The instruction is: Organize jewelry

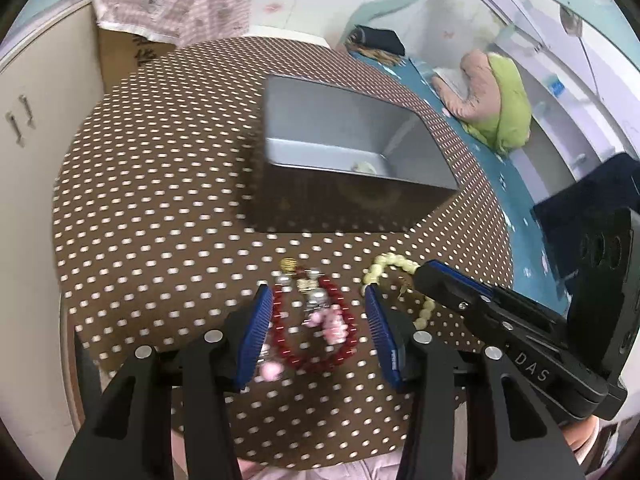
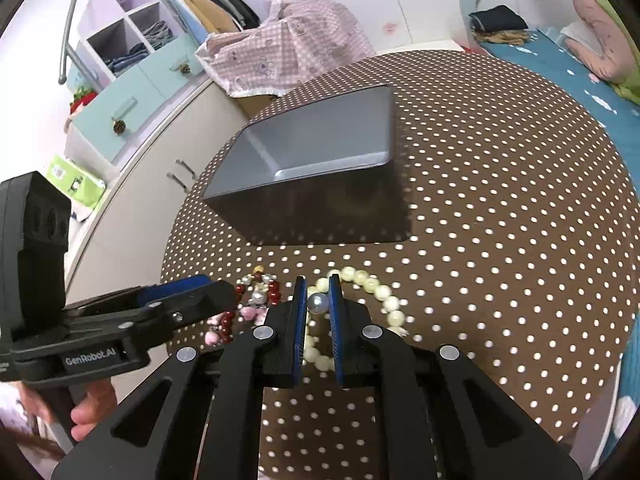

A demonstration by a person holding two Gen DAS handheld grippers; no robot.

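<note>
A red bead bracelet [image 1: 316, 330] with pink and silver charms lies on the dotted table, between the open fingers of my left gripper [image 1: 318, 312]. A pale yellow bead bracelet [image 1: 400, 280] lies to its right, also in the right wrist view [image 2: 376, 292]. My right gripper [image 2: 318, 294] is shut on a silver pearl [image 2: 317, 303] just above the pale bracelet. It shows in the left wrist view [image 1: 424, 274] over that bracelet. A grey open box [image 1: 344, 148] stands behind, with a small pale item [image 1: 364, 167] inside.
The round table [image 2: 500, 240] has a brown dotted cloth. A blue bed [image 1: 500, 168] with a green and pink pillow lies to the right. A cabinet [image 2: 132, 184] and a pink checked cloth [image 2: 288, 52] stand to the left and behind.
</note>
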